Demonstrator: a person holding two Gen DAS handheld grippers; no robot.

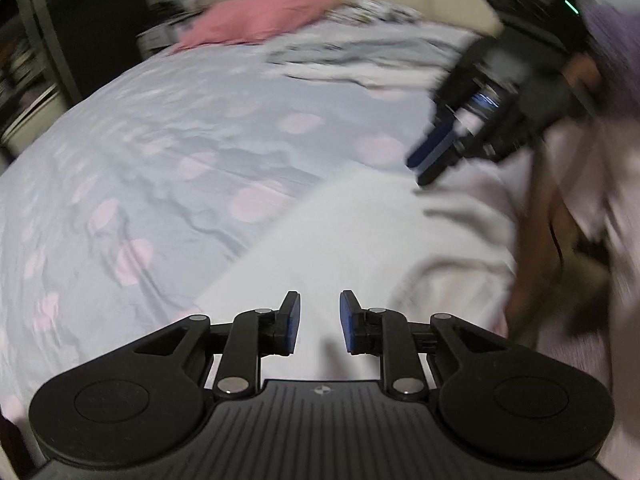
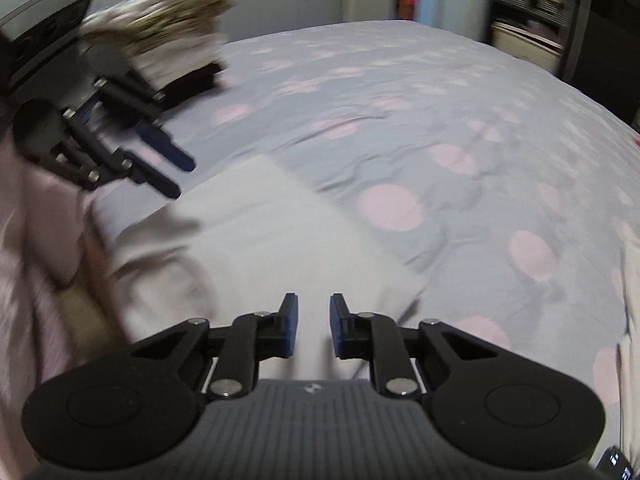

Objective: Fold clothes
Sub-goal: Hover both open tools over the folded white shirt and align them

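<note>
Spotted bedsheet (image 1: 140, 152), white garment (image 2: 280, 240), folded pile (image 2: 168, 36), pink pillow (image 1: 256, 16), both grippers' fingers (image 1: 294, 320) (image 2: 292, 326) released

Black gripper (image 1: 319, 322), blue finger pads (image 1: 295, 318)

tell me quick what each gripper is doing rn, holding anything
left gripper: open, holding nothing, over the white cloth
right gripper: open, holding nothing, over the same cloth

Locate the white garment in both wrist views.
Left wrist: white garment fills centre to lower right, ahead of the open left hand-held gripper.
Right wrist: white garment at centre-left, ahead of the open right hand-held gripper.
Shared landmark: grey bedsheet with pink spots under the garment.
</note>
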